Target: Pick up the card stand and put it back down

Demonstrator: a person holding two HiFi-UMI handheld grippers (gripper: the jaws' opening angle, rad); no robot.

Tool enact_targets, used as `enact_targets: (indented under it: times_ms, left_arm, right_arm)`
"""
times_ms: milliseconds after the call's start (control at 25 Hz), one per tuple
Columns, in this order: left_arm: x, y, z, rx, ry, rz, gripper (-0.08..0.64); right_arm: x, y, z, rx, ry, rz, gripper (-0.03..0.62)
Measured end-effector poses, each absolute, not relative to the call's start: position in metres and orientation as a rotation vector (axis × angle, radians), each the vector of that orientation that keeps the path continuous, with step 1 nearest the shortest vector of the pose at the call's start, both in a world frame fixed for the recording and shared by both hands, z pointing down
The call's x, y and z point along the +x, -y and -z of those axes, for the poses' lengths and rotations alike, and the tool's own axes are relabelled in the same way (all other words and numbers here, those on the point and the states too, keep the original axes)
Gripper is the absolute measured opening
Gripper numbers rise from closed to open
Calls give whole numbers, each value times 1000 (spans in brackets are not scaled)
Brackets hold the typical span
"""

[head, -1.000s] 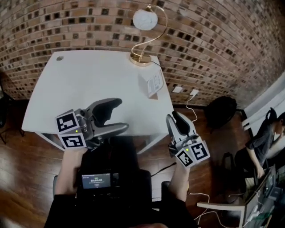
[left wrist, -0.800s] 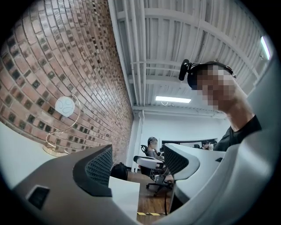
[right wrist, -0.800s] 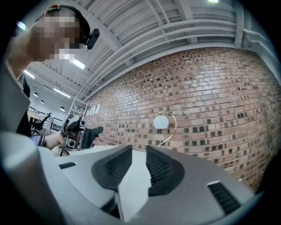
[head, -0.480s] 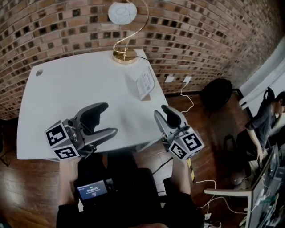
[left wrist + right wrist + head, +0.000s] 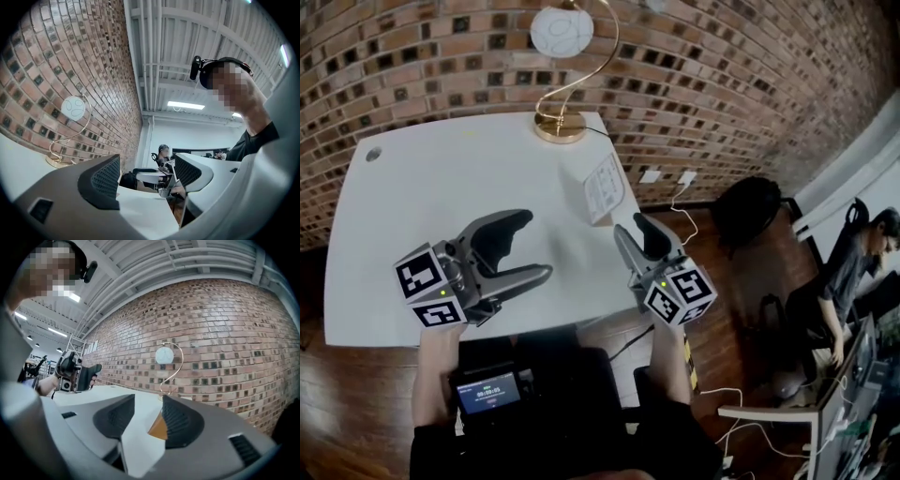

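– Looking for the task's thing first: where is it?
– The small white tent-shaped card stand [image 5: 604, 187] with fine print sits at the right edge of the white rectangular table [image 5: 441, 187], just above the middle of the head view. It is on the tabletop, not lifted.
– What has changed in the last second?
– The right gripper [image 5: 639, 236] has come up from the lower right of the frame toward the stand, and its jaws are opening. I read that as the approach to the pick, with the grasp itself not yet made.
– So where is the stand relative to those fingers?
– In the head view it lies just beyond the tips, near but apart. In the right gripper view the right gripper [image 5: 147, 416] shows its pads spread, and the brown end of the card stand [image 5: 158, 427] appears low in the centre, in the gap, close beside the right-hand pad. No pad presses on it.
– And the other hand?
– The left gripper [image 5: 530, 246] hovers over the lower left of the table, well apart from the stand. Its own view shows the left gripper [image 5: 147, 173] with jaws spread and nothing between them.
– Anything close by?
– A gold curled-stem lamp with a white globe [image 5: 562, 28] stands at the table's far edge, by the brick wall [image 5: 722, 75].
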State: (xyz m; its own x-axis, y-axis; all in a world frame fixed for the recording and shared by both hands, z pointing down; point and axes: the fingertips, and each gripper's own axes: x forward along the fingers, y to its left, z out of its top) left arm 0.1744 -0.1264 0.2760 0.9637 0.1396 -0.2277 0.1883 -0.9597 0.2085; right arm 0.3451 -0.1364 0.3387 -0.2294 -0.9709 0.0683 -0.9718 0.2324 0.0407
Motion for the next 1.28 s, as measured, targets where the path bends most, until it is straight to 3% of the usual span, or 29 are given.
enact_targets:
  times_ms: [920,1080,1280]
  left_arm:
    - [168,129,-294,2918,-230,229,359]
    - [160,129,-291,2920,-212,243,359]
    - [151,131,-289,2914,-196,260,359]
  right_arm:
    - [365,211,-386,1901,2286,-213,218]
    - [366,218,-389,1885,2297,-282,116]
    - [369,218,-390,1882,2336,-370,56]
